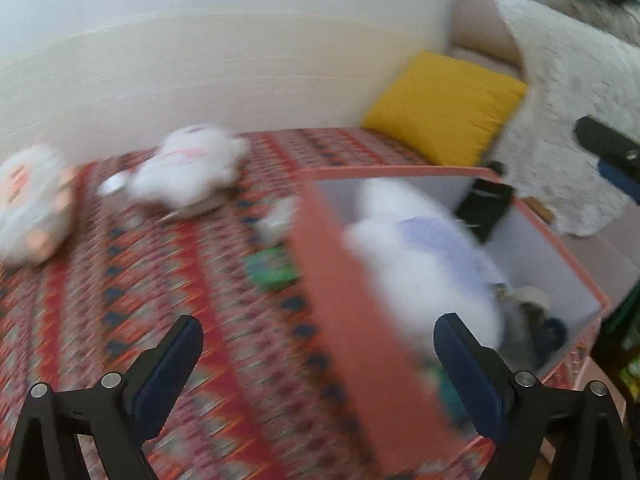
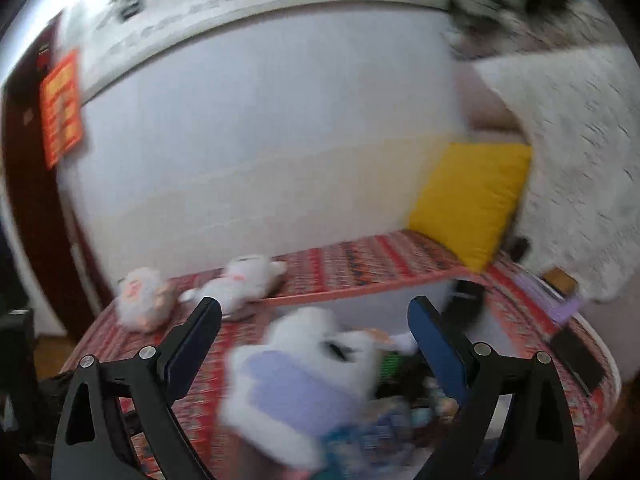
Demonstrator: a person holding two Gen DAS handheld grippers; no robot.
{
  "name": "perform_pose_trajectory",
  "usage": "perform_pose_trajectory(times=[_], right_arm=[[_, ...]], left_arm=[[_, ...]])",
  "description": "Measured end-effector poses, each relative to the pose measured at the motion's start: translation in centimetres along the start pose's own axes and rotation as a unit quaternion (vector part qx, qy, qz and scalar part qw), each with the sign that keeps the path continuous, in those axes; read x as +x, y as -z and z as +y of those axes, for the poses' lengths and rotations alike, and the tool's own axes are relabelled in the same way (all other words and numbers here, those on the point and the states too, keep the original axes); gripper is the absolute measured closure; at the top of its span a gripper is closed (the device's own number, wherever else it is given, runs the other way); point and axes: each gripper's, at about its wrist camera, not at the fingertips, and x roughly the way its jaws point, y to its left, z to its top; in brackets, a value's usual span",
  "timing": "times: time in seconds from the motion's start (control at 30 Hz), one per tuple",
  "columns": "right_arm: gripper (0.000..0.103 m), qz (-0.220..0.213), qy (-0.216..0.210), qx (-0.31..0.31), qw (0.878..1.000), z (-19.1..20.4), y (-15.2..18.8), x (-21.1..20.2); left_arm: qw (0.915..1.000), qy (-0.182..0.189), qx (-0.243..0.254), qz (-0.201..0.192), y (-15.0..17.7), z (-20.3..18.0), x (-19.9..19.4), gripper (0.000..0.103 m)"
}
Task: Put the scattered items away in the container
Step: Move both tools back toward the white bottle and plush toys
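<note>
A salmon-pink box (image 1: 340,280) with white inner walls stands on a red patterned cloth (image 1: 120,300). A white plush toy with a lilac patch (image 1: 420,256) lies in it over small dark items, blurred. In the right wrist view this plush (image 2: 304,376) sits below and between the spread fingers of my right gripper (image 2: 314,308), which is open and not touching it. My left gripper (image 1: 320,332) is open and straddles the box's near wall. Two more white plush toys (image 1: 188,168) (image 1: 32,208) lie on the cloth to the left. A green item (image 1: 272,268) rests by the box.
A yellow cushion (image 1: 444,108) leans in the corner behind the box, beside a white fleecy throw (image 1: 560,120). A pale wall (image 2: 260,140) backs the cloth. A black object (image 1: 484,208) stands at the box's far corner. A dark flat item (image 2: 576,356) lies right of the box.
</note>
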Motion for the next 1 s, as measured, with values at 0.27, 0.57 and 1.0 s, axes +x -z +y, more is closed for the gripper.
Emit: perform_pose_trajectory(times=[0.27,0.57,1.0], right_arm=[[0.005,0.045,-0.077,-0.138,0.986,15.4,4.2,3.9],[0.006,0.117,-0.055,-0.148,0.98,19.2,9.1,11.9],[0.006,0.222,0.004,-0.071,0.972,16.6,12.3,23.6]], left_arm=[[0.9914,-0.081,-0.102,0.013,5.3,13.6,-2.4,0.006],[0.9843,-0.088,-0.153,0.007,8.0,20.8,-2.6,0.006],[0.9908,-0.049,-0.123,0.028,5.9,23.0,4.0,0.006]])
